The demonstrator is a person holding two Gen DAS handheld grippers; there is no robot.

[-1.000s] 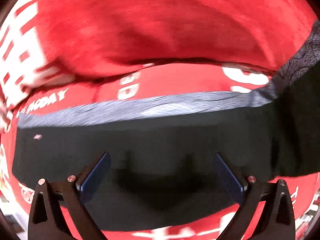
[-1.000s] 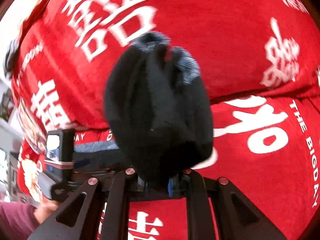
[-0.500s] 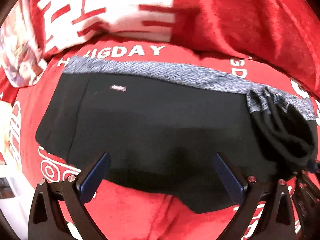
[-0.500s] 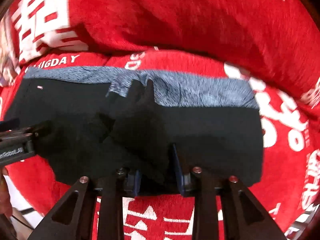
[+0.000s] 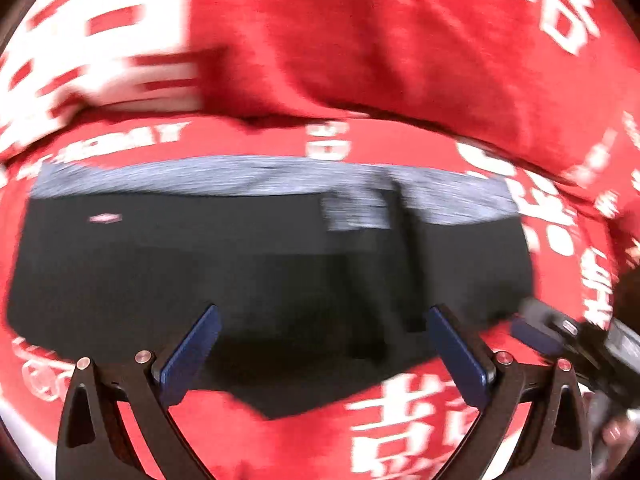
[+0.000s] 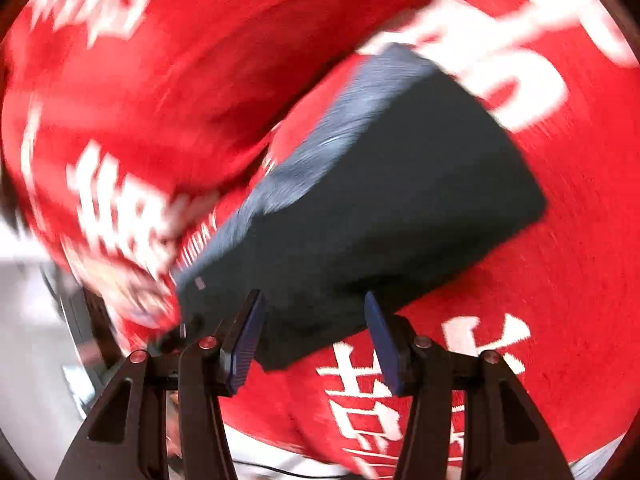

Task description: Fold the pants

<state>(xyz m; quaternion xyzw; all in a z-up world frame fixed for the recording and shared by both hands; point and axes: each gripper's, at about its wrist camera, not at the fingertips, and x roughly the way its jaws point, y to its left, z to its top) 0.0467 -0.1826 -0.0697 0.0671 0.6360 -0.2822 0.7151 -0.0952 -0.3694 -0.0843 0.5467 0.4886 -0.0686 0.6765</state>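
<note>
1. Lying flat on a red blanket (image 5: 400, 52) with white lettering, the black pants (image 5: 240, 264) are folded into a wide rectangle, the grey heathered waistband (image 5: 256, 176) along the far edge.
2. A raised fold of the blanket bulges just beyond the waistband; both views are motion-blurred.
3. The left gripper (image 5: 320, 344) hangs over the near edge, fingers spread wide, holding nothing.
4. The right gripper (image 6: 314, 336) fingers are opening; the pants' near corner shows between them, pads clear of the cloth.
</note>
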